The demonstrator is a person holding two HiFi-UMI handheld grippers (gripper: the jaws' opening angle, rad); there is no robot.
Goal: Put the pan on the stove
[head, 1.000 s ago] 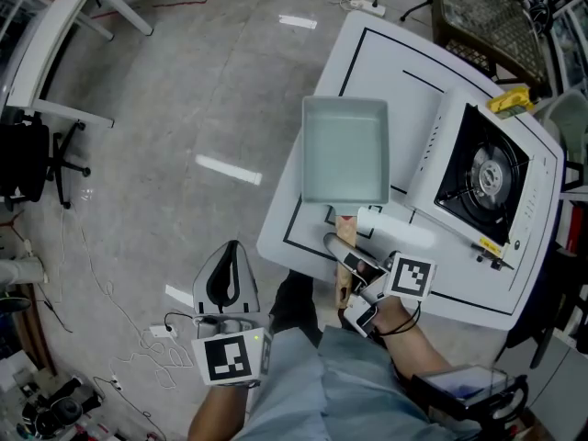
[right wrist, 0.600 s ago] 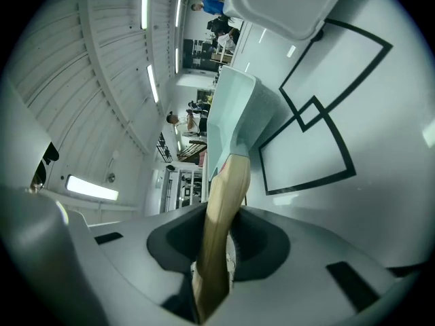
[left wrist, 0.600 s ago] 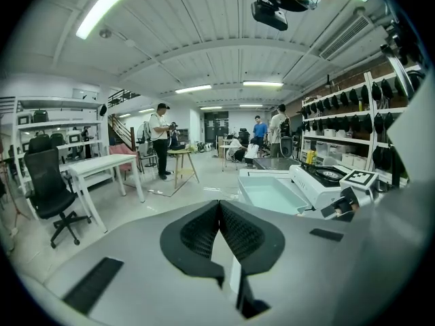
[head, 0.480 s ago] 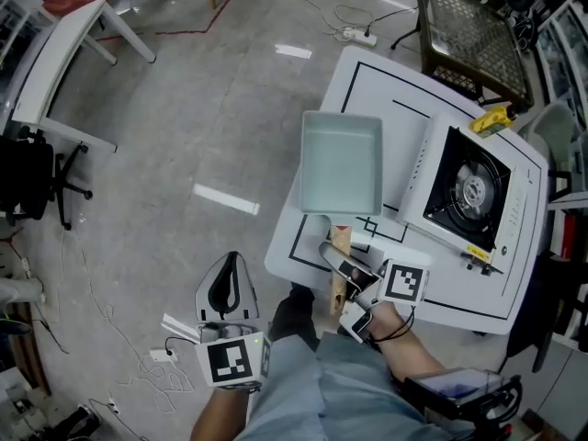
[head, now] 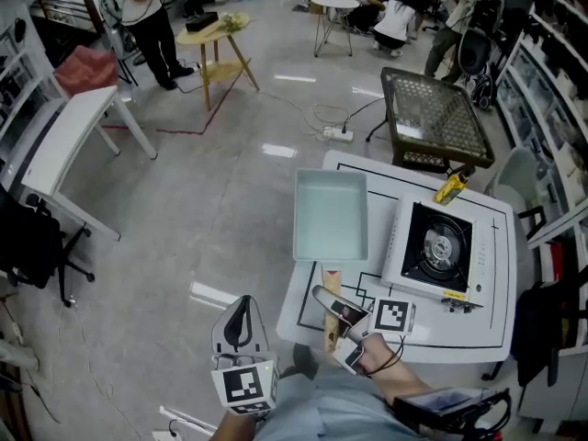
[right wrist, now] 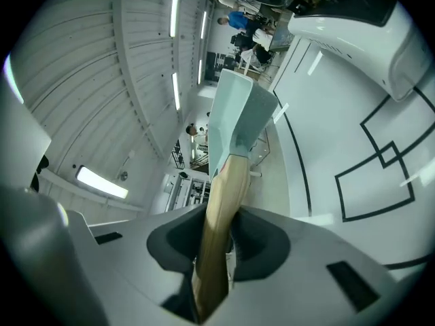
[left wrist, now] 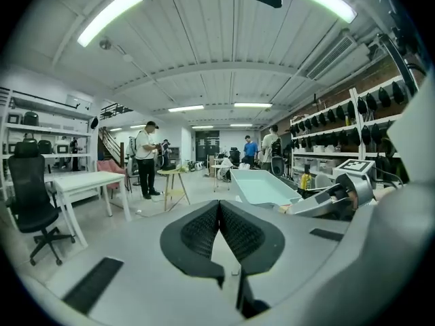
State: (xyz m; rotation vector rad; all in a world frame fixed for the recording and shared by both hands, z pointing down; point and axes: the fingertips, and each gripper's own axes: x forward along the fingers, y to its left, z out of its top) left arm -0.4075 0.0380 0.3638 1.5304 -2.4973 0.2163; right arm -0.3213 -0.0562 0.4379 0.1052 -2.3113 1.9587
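Note:
A pale teal rectangular pan [head: 329,214] with a wooden handle [head: 331,309] hangs over the left part of the white table [head: 478,324]. My right gripper [head: 336,312] is shut on that handle. In the right gripper view the handle [right wrist: 219,216] runs between the dark pads and the pan [right wrist: 234,117] points away. The portable gas stove [head: 439,249] stands on the table to the right of the pan, its burner bare. My left gripper [head: 237,324] hangs over the floor left of the table, jaws shut with nothing between them [left wrist: 219,206].
A yellow object [head: 450,189] lies at the stove's far edge. Beyond the table stands a wire-mesh rack [head: 432,118], with a power strip and cables [head: 333,134] on the floor. A white bench [head: 64,154] and black chair [head: 28,246] are at the left. People stand at the back.
The head view has tilted up and pulled back, so more of the room shows. The right gripper keeps hold of the handle; the pan stays left of the stove.

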